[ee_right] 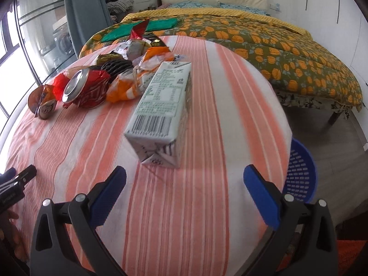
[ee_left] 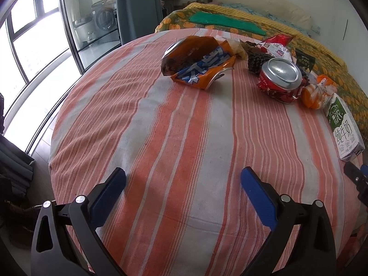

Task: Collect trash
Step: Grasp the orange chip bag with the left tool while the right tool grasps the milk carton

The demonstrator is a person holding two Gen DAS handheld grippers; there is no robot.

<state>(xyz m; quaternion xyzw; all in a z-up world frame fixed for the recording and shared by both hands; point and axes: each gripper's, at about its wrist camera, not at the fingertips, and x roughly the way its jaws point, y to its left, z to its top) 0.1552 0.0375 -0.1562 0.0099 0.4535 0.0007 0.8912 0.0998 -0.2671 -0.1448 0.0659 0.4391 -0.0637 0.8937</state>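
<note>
On the left wrist view I record my left hand-held gripper (ee_left: 183, 177) with jaws spread wide and empty above the striped worktop (ee_left: 161, 138), the crushed orange can (ee_left: 197, 62) and crushed red can (ee_left: 279, 79) lying well ahead amid wrappers, the milk carton (ee_left: 343, 126) at the right edge. On the right wrist view my right hand-held gripper (ee_right: 184, 177) is likewise spread wide and holds nothing, the milk carton (ee_right: 164, 110) lying flat just ahead of its fingertips, the red can (ee_right: 86, 88) further left, and a blue basket (ee_right: 301, 172) on the floor beside the worktop (ee_right: 230, 92).
</note>
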